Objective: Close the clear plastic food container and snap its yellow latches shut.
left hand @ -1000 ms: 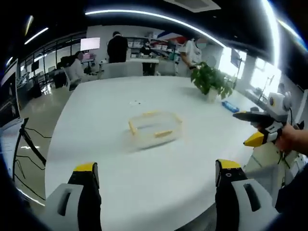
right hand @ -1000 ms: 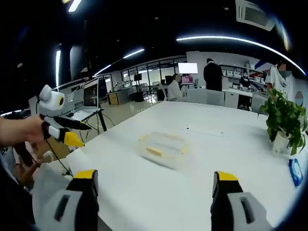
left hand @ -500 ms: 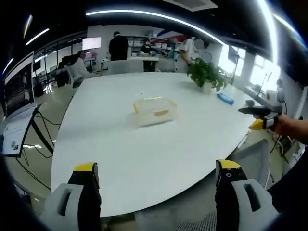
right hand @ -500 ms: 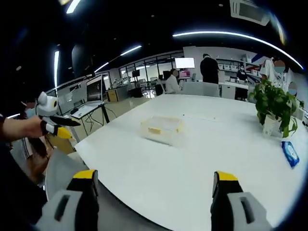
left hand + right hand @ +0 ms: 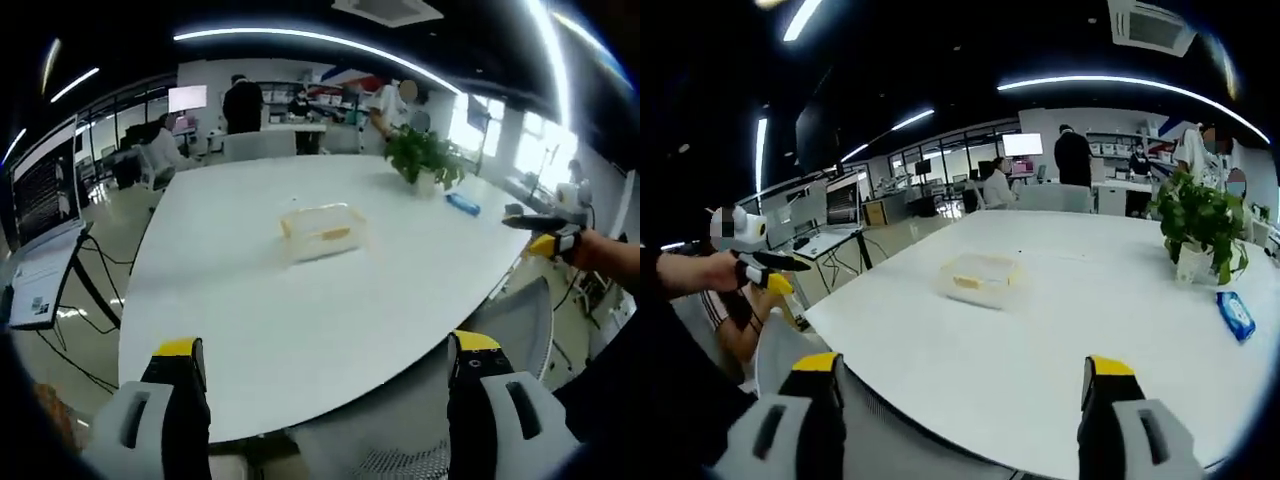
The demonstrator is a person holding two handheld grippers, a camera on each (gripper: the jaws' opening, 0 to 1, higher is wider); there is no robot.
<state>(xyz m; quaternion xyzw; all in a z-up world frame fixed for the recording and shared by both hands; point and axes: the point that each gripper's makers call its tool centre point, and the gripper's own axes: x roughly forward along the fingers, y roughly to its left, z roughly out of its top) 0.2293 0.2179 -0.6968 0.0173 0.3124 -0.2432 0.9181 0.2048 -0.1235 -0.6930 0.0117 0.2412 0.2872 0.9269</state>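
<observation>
Well ahead of both tools, one clear container (image 5: 322, 230) sits on the white desk (image 5: 300, 330), lid seemingly down. Left tool (image 5: 325, 375) and right tool (image 5: 955, 385) hang released, grasping nothing. One potted plant (image 5: 1198, 225) stands beyond.

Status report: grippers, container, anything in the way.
Left gripper and right gripper open, holding nothing, off the table edge. Clear container sits mid-table, apart from both. Bare tabletop lies between; potted plant off to the side.

Bare white table (image 5: 300, 320) all round the container (image 5: 322, 230) — potted plant (image 5: 425, 160) well apart.
</observation>
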